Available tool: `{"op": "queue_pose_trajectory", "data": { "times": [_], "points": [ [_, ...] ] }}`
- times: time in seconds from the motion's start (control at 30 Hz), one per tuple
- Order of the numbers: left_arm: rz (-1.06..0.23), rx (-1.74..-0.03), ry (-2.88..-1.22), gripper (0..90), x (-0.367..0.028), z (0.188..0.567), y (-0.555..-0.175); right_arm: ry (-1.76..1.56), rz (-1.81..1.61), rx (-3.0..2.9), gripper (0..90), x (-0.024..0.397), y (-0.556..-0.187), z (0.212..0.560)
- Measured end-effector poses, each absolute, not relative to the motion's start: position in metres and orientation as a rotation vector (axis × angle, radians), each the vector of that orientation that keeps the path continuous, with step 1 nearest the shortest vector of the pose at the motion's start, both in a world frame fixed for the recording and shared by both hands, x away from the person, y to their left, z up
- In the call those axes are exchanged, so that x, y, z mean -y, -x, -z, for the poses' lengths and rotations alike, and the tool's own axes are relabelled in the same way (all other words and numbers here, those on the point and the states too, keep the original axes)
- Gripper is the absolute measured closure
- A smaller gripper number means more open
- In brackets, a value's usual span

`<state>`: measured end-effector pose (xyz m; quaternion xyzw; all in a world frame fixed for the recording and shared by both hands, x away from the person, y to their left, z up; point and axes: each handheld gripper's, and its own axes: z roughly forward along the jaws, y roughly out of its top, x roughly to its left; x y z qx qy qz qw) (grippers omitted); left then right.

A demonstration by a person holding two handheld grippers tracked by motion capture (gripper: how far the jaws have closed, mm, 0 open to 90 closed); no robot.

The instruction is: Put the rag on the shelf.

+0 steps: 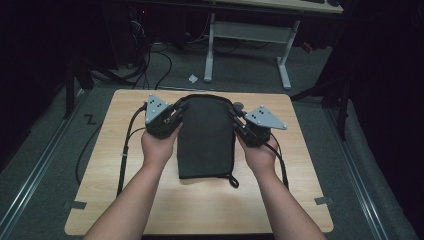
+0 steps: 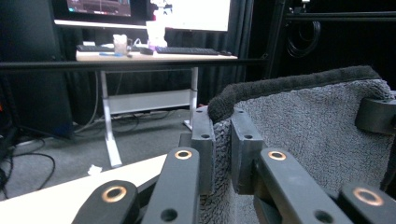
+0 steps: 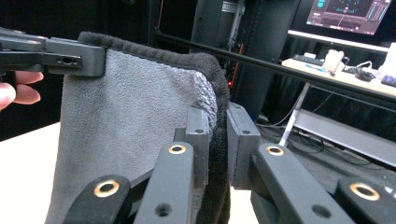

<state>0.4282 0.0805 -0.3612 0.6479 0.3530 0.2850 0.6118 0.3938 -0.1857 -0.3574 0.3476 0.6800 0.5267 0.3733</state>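
A dark grey towel (image 1: 206,140) with a black hem lies folded lengthwise on the wooden table (image 1: 150,205), its far end lifted. My left gripper (image 1: 176,111) is shut on the towel's far left corner; in the left gripper view the fleece (image 2: 308,126) is pinched between the jaws at my left gripper (image 2: 223,144). My right gripper (image 1: 236,114) is shut on the far right corner, and in the right gripper view the hem (image 3: 215,93) runs down between the jaws of my right gripper (image 3: 217,140). The other gripper's jaw (image 3: 70,58) holds the opposite corner there.
A loop or tag (image 1: 233,180) sticks out at the towel's near right corner. Cables (image 1: 125,150) trail from both grippers over the table. Beyond the table stands a desk with white legs (image 1: 285,60), with monitors and a keyboard (image 2: 187,50) on it.
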Motion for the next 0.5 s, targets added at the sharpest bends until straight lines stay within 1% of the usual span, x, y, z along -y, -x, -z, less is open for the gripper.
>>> {"op": "queue_pose_trajectory", "data": {
  "times": [0.23, 0.5],
  "points": [
    [-0.696, -0.78, -1.456, 82.5, -0.083, 0.343, -0.433, -0.856, -1.37, -1.707, 81.9, 0.184, -0.403, 0.342],
    [-0.735, -0.755, -1.45, 82.5, -0.078, 0.327, -0.445, -0.862, -1.39, -1.667, 81.9, 0.189, -0.416, 0.326]
  ]
}}
